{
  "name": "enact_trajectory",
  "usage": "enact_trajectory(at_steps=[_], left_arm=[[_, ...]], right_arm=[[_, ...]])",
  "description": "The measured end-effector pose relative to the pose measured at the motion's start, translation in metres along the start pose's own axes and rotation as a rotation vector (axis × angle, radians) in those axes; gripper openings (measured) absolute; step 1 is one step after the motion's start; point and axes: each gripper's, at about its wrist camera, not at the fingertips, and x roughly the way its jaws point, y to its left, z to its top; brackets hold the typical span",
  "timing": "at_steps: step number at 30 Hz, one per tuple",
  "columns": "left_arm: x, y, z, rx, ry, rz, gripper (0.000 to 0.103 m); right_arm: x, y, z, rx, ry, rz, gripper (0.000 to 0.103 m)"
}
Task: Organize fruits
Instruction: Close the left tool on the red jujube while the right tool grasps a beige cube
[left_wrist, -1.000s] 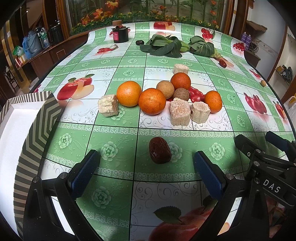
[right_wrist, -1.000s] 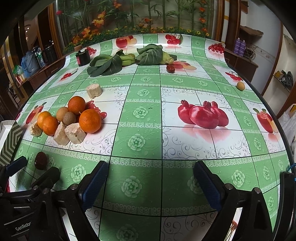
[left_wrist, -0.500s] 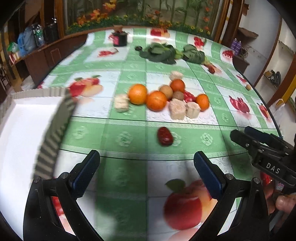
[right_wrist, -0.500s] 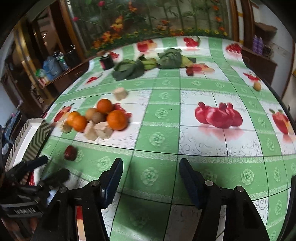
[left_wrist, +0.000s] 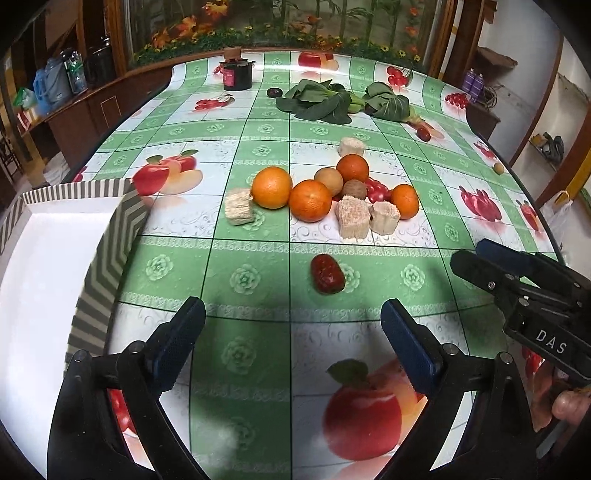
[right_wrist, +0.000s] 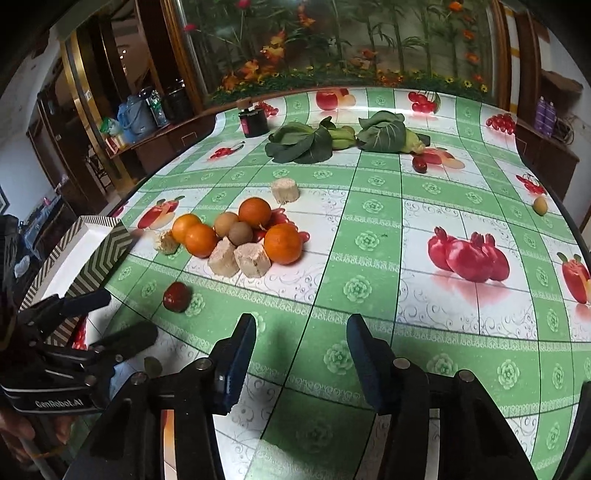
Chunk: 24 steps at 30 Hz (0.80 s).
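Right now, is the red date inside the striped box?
No, the red date lies on the tablecloth, well to the right of the striped box.

Black left gripper (left_wrist: 291, 334), blue-padded jaws, silver screws, bare skin.

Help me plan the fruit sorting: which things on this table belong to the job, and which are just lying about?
Belongs to the job:
- oranges
- red date
- brown round fruits
- striped box

Just lying about:
- leafy greens
- dark jar
- pale fibrous chunks, possibly cut cane; hard to tell
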Motion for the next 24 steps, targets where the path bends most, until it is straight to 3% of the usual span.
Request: enact_trajectory(at_steps=[6, 11, 22, 24], left_arm=[[0.005, -0.008, 0.005, 0.039, 0.001, 0.037, 0.096], [0.012, -0.004, 0.006, 0.038, 0.022, 0.047, 0.096], [0.023, -0.003, 0.012, 0.028, 0.033, 0.051, 0.096], [0.026, -0.006, 0.013, 0.038, 0.036, 0.051, 0.089]], right_arm=[[0.020, 0.010, 0.015, -0.038, 0.031, 0.073, 0.039], [0.042, 0.021, 0.026, -0.083, 0.074, 0.108, 0.037], [0.066, 0.032, 0.040, -0.181, 0.080, 0.076, 0.027], [0.064, 0.031, 0.039, -0.184, 0.082, 0.074, 0.027]])
